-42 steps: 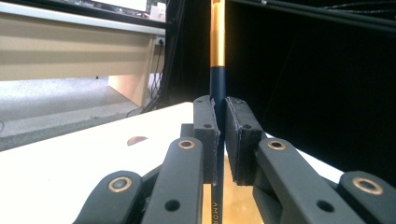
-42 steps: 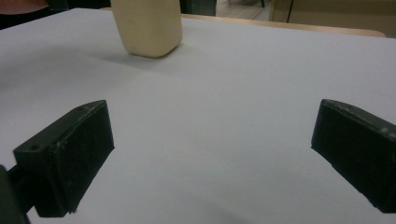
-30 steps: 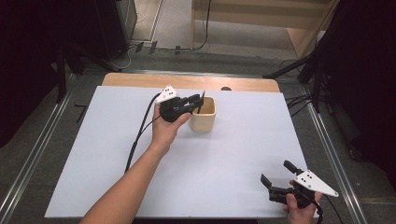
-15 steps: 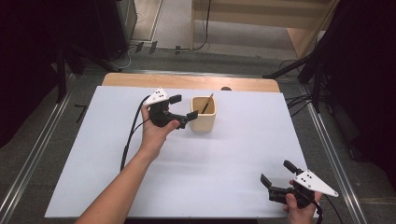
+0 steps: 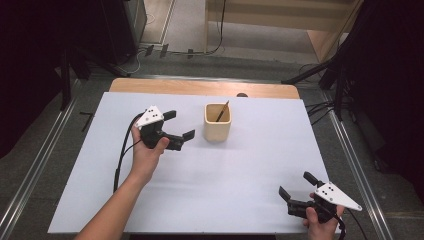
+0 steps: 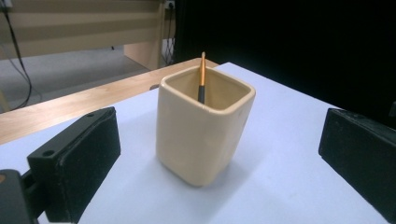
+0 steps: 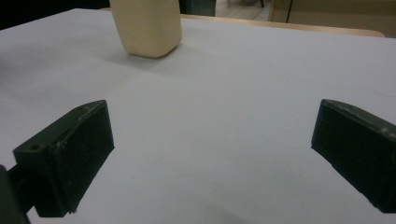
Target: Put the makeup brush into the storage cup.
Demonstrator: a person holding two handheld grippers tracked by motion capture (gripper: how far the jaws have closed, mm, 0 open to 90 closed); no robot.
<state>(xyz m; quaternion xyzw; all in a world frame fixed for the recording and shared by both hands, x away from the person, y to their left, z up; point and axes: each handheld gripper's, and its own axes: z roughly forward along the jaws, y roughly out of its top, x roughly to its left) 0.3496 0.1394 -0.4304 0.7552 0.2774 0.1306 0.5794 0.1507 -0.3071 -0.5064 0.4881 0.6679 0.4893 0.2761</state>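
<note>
Left gripper (image 5: 179,125) hovers with jaws spread wide and empty, just beside a cream square cup (image 5: 218,121) that stands directly ahead of it on the white table (image 5: 210,175); a thin brush (image 6: 201,79) leans inside the cup. Right gripper (image 5: 296,187), well apart at the near edge, also gapes wide, holding nothing

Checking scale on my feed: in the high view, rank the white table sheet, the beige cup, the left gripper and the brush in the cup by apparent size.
Largest to smallest in the high view:
1. White table sheet
2. Left gripper and beige cup: too alike to rank
3. Brush, a thin stick leaning in the cup
</note>
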